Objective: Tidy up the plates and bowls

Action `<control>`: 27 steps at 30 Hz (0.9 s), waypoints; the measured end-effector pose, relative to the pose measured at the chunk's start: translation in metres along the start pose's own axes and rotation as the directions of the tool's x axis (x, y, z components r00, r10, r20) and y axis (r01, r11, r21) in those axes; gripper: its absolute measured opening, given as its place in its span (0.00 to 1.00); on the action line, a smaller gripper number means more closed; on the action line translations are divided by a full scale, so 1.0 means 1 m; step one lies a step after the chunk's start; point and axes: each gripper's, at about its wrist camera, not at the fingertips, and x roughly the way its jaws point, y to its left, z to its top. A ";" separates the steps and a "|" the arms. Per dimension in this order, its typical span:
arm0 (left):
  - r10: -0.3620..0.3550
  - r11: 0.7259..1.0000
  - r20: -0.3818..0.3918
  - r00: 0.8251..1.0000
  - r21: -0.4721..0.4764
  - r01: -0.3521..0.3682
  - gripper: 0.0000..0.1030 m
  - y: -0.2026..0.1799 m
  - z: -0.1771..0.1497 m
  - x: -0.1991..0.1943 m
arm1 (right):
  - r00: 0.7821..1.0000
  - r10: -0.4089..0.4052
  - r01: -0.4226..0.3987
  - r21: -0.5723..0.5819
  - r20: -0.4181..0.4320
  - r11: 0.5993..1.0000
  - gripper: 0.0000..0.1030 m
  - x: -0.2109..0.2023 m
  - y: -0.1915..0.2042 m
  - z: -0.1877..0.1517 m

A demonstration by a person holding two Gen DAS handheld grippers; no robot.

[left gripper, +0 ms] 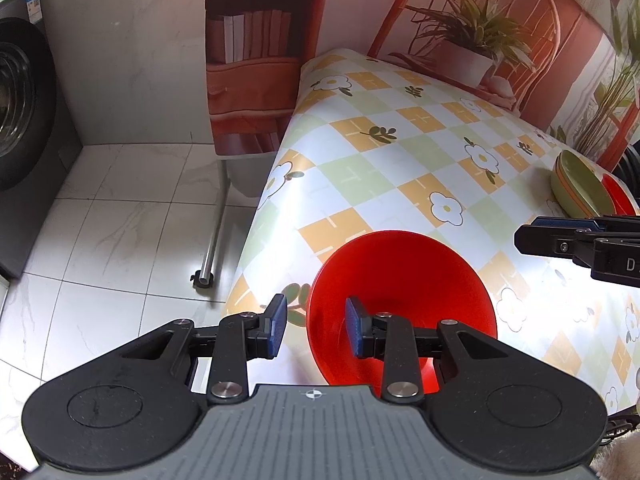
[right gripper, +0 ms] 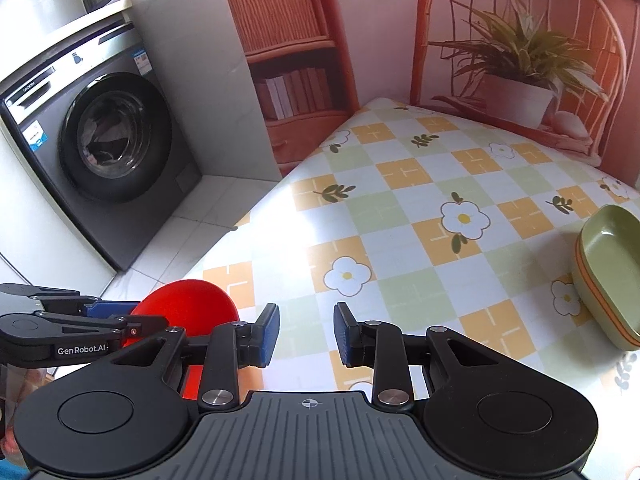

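Step in hand, as I read it: picking up the red bowl [left gripper: 400, 300]. The left gripper [left gripper: 316, 326] is spread, straddling the bowl's near-left rim: one pad [left gripper: 276, 324] sits outside the wall, the other inside the bowl. No squeeze yet; there's a clear gap on both sides of the rim, and I can't tell if either pad is touching plastic.

The bowl sits close to the tabletop's [left gripper: 400, 140] left edge, toward the near corner. It looks tipped toward the camera, though fisheye distortion could be faking that.

The right gripper [right gripper: 306, 332] is also spread and holds nothing. It hovers over bare tablecloth, near the front edge, to the right of the bowl.

The likely destination is the stack of green dishes [right gripper: 608, 276] with an orange one sandwiched between them, at the tabletop's right side, well apart from the bowl. In the left wrist view another red piece [left gripper: 618, 196] shows just behind that stack; it's partly hidden, so I can't tell bowl from plate.

What the next move calls for:
- Close the left jaws on the rim with the wall centred between the pads.
- Lift straight up. The wall is thin and glossy, so it could pivot in a rim pinch.
- Mind the left edge, since a nudge outward could send the bowl onto the floor tiles [left gripper: 132, 216].
- Carry it across to the right side, likely beside the other red piece.
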 end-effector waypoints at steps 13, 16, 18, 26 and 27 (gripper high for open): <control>-0.033 0.999 0.013 0.999 -0.041 0.034 0.28 0.006 -0.012 0.004 | 0.997 0.045 -0.048 -0.044 -0.061 0.998 0.28 0.019 0.022 -0.011; -0.043 0.998 0.019 0.999 -0.054 0.044 0.22 0.006 -0.015 0.004 | 0.997 0.047 -0.051 -0.052 -0.066 0.997 0.28 0.019 0.024 -0.012; -0.049 0.997 0.034 0.998 -0.059 0.051 0.21 0.005 -0.017 0.002 | 0.996 0.049 -0.053 -0.052 -0.071 0.997 0.28 0.019 0.025 -0.013; -0.065 0.991 0.109 0.992 -0.106 0.076 0.16 0.010 -0.019 -0.013 | 0.994 0.062 -0.068 -0.066 -0.092 0.995 0.28 0.023 0.032 -0.019; -0.064 0.990 0.120 0.991 -0.114 0.078 0.16 0.010 -0.019 -0.014 | 0.994 0.064 -0.070 -0.066 -0.094 0.995 0.28 0.023 0.033 -0.020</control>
